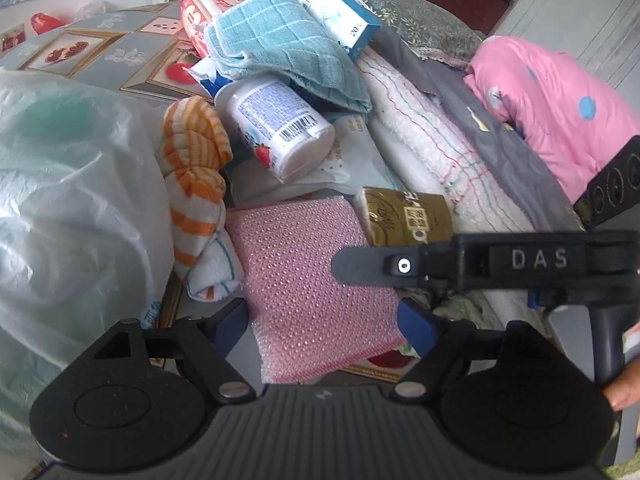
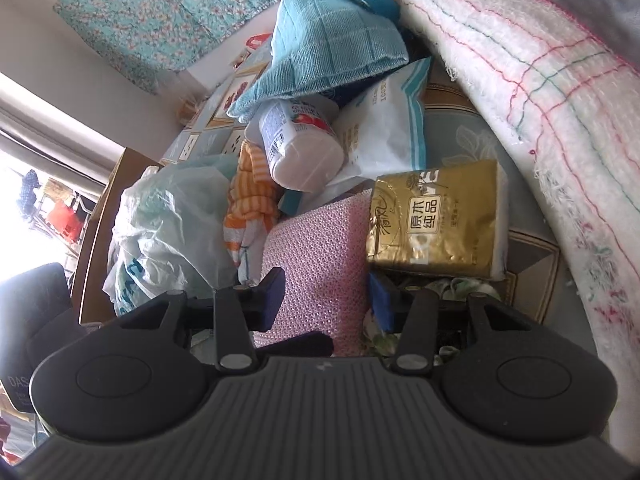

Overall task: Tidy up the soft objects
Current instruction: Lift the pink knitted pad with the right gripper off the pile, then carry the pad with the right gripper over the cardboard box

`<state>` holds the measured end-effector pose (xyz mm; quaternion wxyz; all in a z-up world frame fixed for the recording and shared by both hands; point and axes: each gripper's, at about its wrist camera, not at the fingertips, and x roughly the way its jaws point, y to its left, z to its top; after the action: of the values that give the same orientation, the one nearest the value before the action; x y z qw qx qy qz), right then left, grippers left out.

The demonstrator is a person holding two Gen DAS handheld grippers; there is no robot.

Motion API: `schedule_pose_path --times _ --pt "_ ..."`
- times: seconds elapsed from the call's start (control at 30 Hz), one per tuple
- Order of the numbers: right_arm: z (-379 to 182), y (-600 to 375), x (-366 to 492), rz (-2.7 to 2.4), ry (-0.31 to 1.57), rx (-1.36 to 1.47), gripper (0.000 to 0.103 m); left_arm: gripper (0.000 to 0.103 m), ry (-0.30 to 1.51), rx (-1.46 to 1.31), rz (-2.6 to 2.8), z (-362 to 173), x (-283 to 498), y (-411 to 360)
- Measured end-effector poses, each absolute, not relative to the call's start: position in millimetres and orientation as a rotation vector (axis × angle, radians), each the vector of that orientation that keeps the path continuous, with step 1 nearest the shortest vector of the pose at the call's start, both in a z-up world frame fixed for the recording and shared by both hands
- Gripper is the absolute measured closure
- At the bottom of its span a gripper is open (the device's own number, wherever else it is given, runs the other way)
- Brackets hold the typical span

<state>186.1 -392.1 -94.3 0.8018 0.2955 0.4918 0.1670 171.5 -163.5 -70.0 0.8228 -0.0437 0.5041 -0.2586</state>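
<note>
A pink bubble-textured pad point(image 1: 304, 272) lies flat on the patterned table. My left gripper point(image 1: 324, 328) stands open astride the pad's near end, one blue finger on each side. My right gripper point(image 2: 326, 302) is also open, and the same pink pad point(image 2: 316, 248) runs between its fingers. In the left wrist view one black finger point(image 1: 360, 266) of the right gripper reaches in from the right over the pad. Around the pad lie an orange-striped cloth point(image 1: 192, 160), a teal cloth point(image 1: 280, 40) and a white towel with coloured stitching point(image 1: 432, 140).
A gold tissue pack point(image 1: 408, 216) touches the pad's far right corner. A white bottle point(image 1: 276, 128) lies on a white packet behind it. A bulging plastic bag point(image 1: 72, 200) fills the left. A blue box point(image 1: 332, 8), grey cloth and pink quilt point(image 1: 560, 112) are piled behind and to the right.
</note>
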Motion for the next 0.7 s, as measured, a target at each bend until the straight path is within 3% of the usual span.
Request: schedule_pose_path --times 0.23,0.7 --pt "-83 -393 174 0.366 1.000 0.609 0.070 0.022 1.024 -0.079 -0.549 -58 164 -162" --pt "-2 -358 146 0.478 0.856 0.542 0.071 0.024 0.826 -0.055 -0.497 15 121 -128"
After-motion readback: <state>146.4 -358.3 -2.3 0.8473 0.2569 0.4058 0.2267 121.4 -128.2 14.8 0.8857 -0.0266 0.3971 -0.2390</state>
